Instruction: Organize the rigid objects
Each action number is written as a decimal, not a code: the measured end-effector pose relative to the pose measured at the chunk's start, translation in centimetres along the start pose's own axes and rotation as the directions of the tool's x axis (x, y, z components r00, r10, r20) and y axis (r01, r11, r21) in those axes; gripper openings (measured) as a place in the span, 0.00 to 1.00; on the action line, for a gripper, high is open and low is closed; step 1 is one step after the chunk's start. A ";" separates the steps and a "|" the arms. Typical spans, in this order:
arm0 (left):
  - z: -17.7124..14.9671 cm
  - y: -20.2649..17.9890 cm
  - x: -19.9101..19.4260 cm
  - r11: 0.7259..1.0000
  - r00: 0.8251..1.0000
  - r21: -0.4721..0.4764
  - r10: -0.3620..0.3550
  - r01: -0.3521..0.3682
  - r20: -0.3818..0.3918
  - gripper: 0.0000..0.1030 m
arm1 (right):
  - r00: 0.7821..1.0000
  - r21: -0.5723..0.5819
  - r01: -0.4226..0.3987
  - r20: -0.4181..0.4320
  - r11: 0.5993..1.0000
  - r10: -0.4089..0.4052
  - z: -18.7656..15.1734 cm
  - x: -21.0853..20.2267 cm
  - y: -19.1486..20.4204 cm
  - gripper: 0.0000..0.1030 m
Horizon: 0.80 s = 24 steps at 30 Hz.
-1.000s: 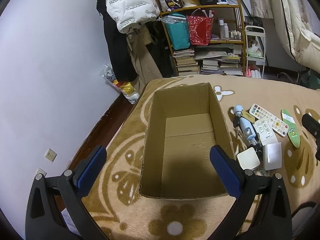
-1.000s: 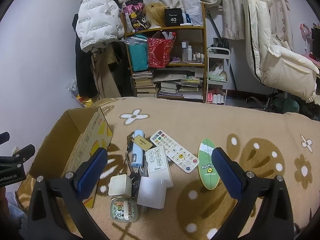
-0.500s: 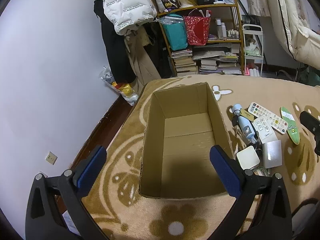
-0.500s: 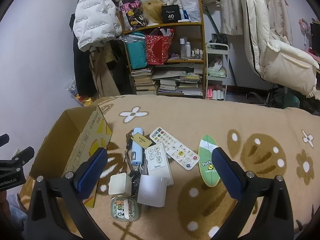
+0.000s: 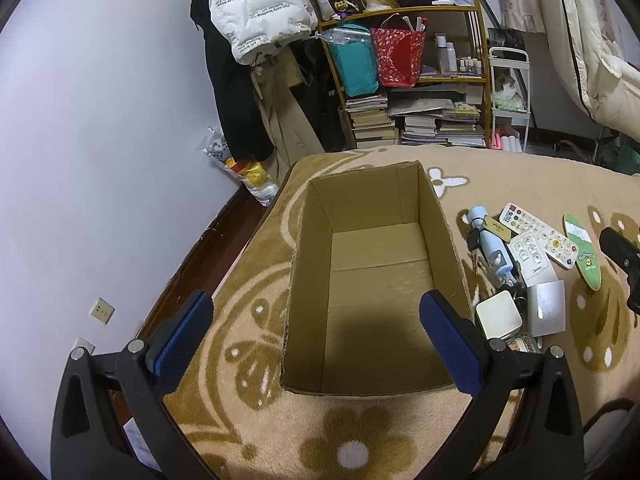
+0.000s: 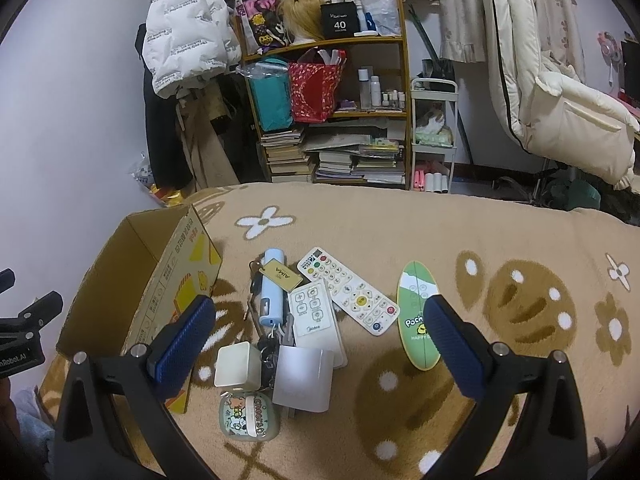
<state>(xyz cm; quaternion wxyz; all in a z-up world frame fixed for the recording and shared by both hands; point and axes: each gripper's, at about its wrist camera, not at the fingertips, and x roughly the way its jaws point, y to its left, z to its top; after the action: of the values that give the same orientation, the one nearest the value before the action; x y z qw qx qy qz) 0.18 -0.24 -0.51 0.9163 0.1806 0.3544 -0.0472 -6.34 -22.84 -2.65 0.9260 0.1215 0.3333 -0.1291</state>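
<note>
The left gripper [image 5: 316, 332] hangs above an open cardboard box [image 5: 372, 280] on a flower-patterned blanket [image 5: 352, 436]. Its two blue-padded fingers [image 5: 450, 342] stand wide apart and hold nothing; the near half of the box lies between them, and the box interior shows only bare cardboard. Beyond the right finger, just outside the box's right wall, sits a cluster of small things.

The right gripper [image 6: 318, 346] hovers over that cluster, its blue fingers [image 6: 182, 340] also spread wide and empty. Between the fingers lie a white cube [image 6: 237, 366], a silvery-white square box [image 6: 303, 376] touching it, and nearer the camera a green case with cartoon stickers [image 6: 249, 416]. Further ahead, between the fingers, a small white remote [image 6: 316, 320] lies beside a longer white remote with coloured buttons [image 6: 348, 294], their edges overlapping. A pale blue cylinder [image 6: 271, 292] lies just left of the small remote, with a tan key tag [image 6: 282, 275] across its far end and dark keys [image 6: 269, 350] near its base. A green oval board [image 6: 418, 312] lies partly behind the right finger, apart from the remotes. The cardboard box [image 6: 160, 280] stands beyond the left finger, near the cluster. The left gripper's black frame [image 6: 24, 336] shows at the far left edge.
</note>
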 end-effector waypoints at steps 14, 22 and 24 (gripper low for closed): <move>0.1 0.6 0.1 1.000 1.000 -0.026 -0.013 0.013 -0.017 0.99 | 1.000 -0.033 0.007 0.011 0.999 -0.006 0.0 -0.3 0.5 1.00; 0.1 0.8 0.3 1.000 1.000 -0.029 -0.008 0.007 -0.024 0.99 | 1.000 -0.034 0.010 0.008 0.999 -0.009 -0.1 -0.2 0.6 1.00; 0.1 0.8 0.5 1.000 1.000 -0.028 -0.001 0.000 -0.027 0.99 | 1.000 -0.034 0.011 0.008 0.999 -0.010 -0.2 -0.1 0.5 1.00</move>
<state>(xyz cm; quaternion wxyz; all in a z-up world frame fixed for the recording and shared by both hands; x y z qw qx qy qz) 0.80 0.51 -0.51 0.9140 0.1680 0.3672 -0.0400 -6.37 -22.26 -2.62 0.9285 0.1036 0.3325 -0.1289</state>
